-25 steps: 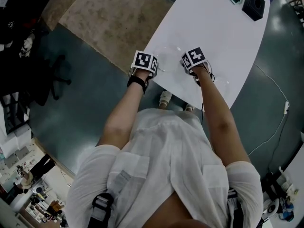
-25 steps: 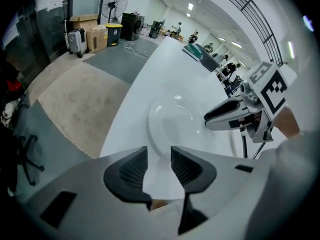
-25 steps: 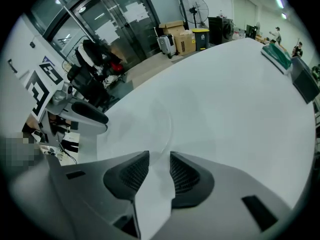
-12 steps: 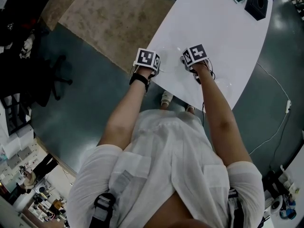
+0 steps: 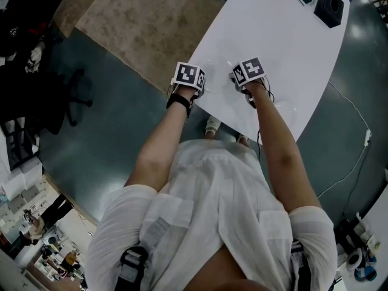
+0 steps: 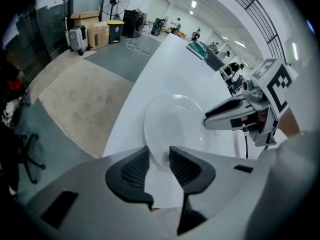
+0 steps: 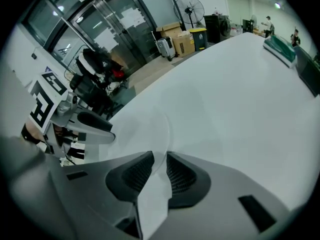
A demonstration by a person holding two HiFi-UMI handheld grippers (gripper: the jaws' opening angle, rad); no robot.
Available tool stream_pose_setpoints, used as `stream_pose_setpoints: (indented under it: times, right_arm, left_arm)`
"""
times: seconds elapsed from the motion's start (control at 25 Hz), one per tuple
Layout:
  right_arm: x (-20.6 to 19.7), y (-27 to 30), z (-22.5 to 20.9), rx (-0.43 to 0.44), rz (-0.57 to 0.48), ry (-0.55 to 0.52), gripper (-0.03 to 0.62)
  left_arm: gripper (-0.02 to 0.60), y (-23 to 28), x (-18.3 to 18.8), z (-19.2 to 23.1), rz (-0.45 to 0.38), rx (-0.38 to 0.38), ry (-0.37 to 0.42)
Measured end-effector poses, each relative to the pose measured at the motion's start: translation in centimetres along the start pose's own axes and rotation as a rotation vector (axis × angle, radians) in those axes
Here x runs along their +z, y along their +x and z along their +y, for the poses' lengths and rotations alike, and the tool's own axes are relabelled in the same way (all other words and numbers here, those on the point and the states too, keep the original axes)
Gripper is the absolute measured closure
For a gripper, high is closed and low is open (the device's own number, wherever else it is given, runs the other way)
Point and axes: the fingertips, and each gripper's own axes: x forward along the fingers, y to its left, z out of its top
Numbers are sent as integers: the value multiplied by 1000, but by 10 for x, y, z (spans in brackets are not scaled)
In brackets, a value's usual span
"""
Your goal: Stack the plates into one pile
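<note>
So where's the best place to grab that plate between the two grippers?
By its thin rim, at opposite edges, one gripper from each side, angled steeply down. The plate lies flat on the table, so only its upturned rim gives jaws something to pinch. The left gripper and right gripper are closing, rim between their jaws.

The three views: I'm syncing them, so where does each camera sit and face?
Left gripper view: rides the left gripper, looks along its closing jaws, plate rim between them; right gripper opposite.
Right gripper view: rides the right gripper, jaws closing around the plate's opposite rim, facing across the table.
Head view: on the head, steeply down at arms, torso.
Shared: plate, both grippers.
</note>
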Motion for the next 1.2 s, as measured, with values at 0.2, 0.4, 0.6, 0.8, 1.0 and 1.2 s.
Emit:
stream_pose_setpoints:
  times: [0.2,0.4,0.6,0.8,1.0,1.2]
  right_arm:
    - [-1,0,1,7,7,29,490]
    - [-7,-5,1,29,4,95,511]
    - [-11,-14,-1,31,-43,147,531]
    - [-26,-26,-5,11,-72,175,536]
    - [-42,-45,-19,-28,-116,183,540]
    - [-61,-71,-38,-59,-186,238,542]
  left_arm:
    - [456,-1,0,1,-2,9,-17]
    - [474,-5,2,1,-18,23,-20]
    - [490,-9,5,-3,-23,55,2]
    - [508,-12,8,-18,-28,64,61]
    - [517,-11,18,-43,-48,72,140]
    - [520,-7,28,-79,-60,49,215]
